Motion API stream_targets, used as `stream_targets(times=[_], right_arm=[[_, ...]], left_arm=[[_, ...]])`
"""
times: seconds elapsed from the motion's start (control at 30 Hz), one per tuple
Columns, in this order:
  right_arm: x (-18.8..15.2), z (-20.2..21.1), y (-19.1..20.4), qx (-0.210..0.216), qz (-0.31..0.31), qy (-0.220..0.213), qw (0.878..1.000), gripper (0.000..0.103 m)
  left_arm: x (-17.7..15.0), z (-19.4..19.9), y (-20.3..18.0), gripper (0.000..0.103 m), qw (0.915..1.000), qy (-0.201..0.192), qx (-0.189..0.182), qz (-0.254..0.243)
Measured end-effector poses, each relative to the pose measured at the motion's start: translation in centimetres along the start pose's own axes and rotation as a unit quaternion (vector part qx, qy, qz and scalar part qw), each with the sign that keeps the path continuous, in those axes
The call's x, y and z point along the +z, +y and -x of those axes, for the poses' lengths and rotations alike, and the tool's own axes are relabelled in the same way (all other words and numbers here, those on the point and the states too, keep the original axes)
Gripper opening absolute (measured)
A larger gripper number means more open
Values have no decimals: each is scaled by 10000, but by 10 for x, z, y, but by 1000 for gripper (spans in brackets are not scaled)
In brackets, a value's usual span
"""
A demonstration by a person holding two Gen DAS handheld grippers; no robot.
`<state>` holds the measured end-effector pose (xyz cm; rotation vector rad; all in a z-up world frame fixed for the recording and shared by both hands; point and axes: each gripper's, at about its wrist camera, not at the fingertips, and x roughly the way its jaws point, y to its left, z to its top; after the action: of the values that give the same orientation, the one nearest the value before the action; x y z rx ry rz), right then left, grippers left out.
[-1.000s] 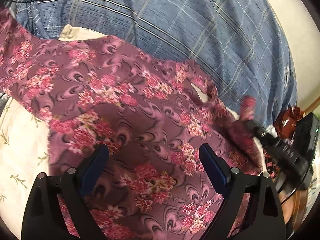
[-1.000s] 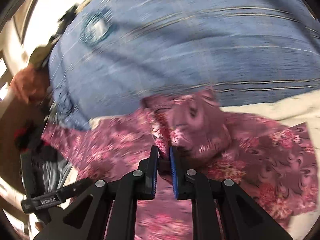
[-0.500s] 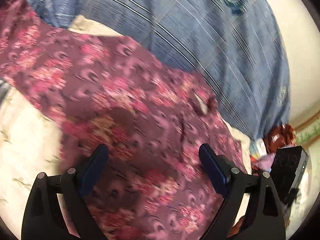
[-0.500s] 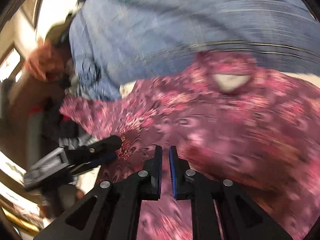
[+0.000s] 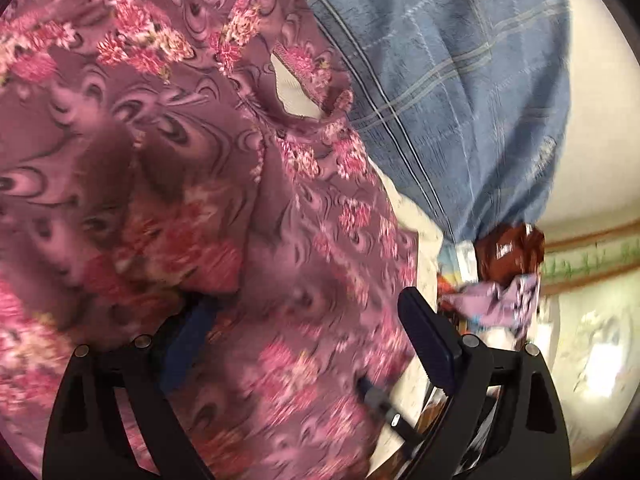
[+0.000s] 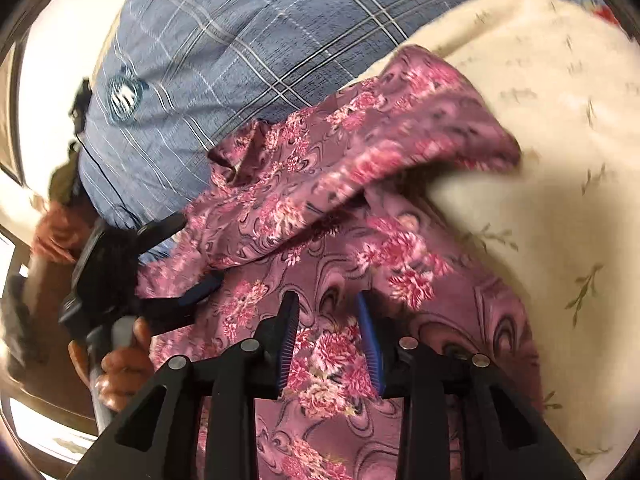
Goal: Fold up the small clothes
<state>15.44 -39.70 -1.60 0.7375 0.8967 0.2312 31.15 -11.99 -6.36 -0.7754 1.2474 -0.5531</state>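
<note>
Below, a mauve floral garment (image 6: 340, 216) lies on a cream sprigged bedsheet (image 6: 560, 160), one part doubled over its body. Left tool (image 5: 308, 344): jaws wide, spanning the cloth, one finger under a fold. Right tool (image 6: 328, 344): jaws narrowly parted above the fabric, gripping nothing. Behind, the person's blue plaid shirt (image 6: 240, 40).

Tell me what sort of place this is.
Probably a bedroom at home. The purple floral-print garment lies on a cream sheet with a leaf-sprig print, seemingly a bed. A cream wall with a green patterned border shows behind, beside the person's blue plaid shirt.
</note>
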Motion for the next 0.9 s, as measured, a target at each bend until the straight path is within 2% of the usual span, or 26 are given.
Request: stream_targets(times=[0.03, 0.07, 0.1, 0.13, 0.17, 0.23, 0.3, 0.37, 0.47, 0.53, 0.6, 0.7, 0.8, 0.9], right_arm=[[-1, -1, -1, 55, -19, -29, 10000, 32], [-1, 0, -2, 97, -32, -39, 9999, 32], [0, 0, -3, 137, -45, -42, 9999, 32], [0, 1, -6, 195, -73, -46, 9998, 32], [0, 3, -8, 237, -95, -49, 9997, 32], [0, 5, -12, 351, -200, -68, 9992, 32], [0, 8, -13, 608, -385, -143, 9973, 44], [2, 11, -14, 989, -646, -241, 9927, 51], [6, 7, -10, 1515, -1003, -303, 9829, 54], [10, 2, -6, 1830, -1229, -330, 9748, 56], [15, -6, -2, 2027, -1469, -443, 9672, 63], [17, -13, -7, 2429, -2164, -736, 9427, 71], [20, -21, -13, 2350, -2674, -993, 9292, 82], [26, -39, -15, 2079, -3020, -1094, 9239, 80]], left_arm=[[1, 0, 0, 89, 9999, -76, 13, 78], [3, 3, -3, 65, 9997, -212, -23, 150], [6, 6, -4, 24, 9995, -271, -66, 166], [10, 8, -7, 7, 9994, -278, -125, 163], [15, 16, -9, 3, 9991, -338, -211, 176], [20, 40, -15, 3, 9973, -659, -243, 196], [24, 64, -24, 3, 9947, -972, -315, 116], [27, 90, -30, 3, 9916, -1241, -375, -1], [31, 111, -38, 3, 9894, -1418, -204, -229], [32, 121, -33, 3, 9885, -1486, -118, -271], [33, 124, -24, 3, 9874, -1566, 15, -234], [36, 128, 0, 3, 9876, -1571, 40, 15], [34, 130, 26, 3, 9885, -1503, 25, 191], [32, 129, 40, 3, 9885, -1474, -18, 331]])
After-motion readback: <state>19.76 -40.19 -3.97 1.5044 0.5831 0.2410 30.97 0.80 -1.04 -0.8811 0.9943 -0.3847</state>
